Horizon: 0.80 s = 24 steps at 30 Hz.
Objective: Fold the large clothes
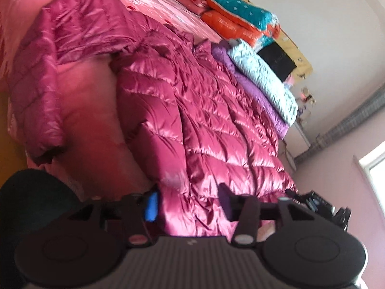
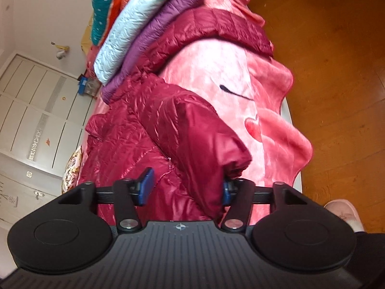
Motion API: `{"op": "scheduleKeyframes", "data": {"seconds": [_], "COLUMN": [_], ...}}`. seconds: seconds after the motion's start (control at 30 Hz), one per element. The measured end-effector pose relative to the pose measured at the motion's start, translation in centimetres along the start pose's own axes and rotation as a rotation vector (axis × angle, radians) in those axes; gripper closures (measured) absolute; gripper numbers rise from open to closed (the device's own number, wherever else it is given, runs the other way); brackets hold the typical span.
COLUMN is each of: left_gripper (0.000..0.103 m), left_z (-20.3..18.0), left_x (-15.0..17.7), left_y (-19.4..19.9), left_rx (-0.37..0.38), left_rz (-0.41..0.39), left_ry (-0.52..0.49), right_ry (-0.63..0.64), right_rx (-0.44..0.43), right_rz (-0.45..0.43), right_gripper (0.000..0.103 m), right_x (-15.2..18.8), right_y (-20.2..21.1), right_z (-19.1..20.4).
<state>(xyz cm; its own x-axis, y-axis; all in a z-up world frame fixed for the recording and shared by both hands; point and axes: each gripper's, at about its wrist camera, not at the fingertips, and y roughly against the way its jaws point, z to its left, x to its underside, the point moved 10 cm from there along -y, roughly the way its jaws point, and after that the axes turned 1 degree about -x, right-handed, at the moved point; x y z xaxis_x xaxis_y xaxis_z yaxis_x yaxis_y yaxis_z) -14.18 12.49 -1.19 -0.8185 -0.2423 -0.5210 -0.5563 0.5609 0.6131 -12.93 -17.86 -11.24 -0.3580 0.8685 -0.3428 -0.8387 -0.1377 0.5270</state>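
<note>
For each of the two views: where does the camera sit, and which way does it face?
Left wrist: on the left gripper, looking up the bed over the magenta down jacket; the other gripper's tip shows at right.
Right wrist: on the right gripper, jaws open around a jacket sleeve; a slipper shows.
Shared: jacket, folded stack.

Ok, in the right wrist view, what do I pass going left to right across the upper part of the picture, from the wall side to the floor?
White wardrobe doors → teal dotted pillow → pale blue folded jacket → purple folded garment → magenta down jacket → wooden floor.
</note>
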Motion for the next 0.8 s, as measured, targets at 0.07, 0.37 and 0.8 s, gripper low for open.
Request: {"op": "scheduleKeyframes", "data": {"seconds": [0.07,0.37,0.8], "left_gripper": [0.042,0.093,0.100], "left_z": [0.1,-0.6,-2.3], "left_x": [0.2,1.2,0.5], "left_y": [-1.3,-3.6,1.0], "left_rx": [-0.024,-0.063,-0.026], "left_rz": [0.026,0.107,0.068], "left_ry": [-0.011,-0.075,-0.082], "right_ry": [-0.005,-0.132,0.023], "right_rx": [0.016,0.010,-0.139], "right_rz": [0.013,0.045,-0.060], "right_gripper": [0.022,0.001,0.082], "right_x": [0.2,0.7,-0.1], "right_y": [-0.6,-2.7,2.2], "right_z": [-0.2,-1.7,3.7]}}
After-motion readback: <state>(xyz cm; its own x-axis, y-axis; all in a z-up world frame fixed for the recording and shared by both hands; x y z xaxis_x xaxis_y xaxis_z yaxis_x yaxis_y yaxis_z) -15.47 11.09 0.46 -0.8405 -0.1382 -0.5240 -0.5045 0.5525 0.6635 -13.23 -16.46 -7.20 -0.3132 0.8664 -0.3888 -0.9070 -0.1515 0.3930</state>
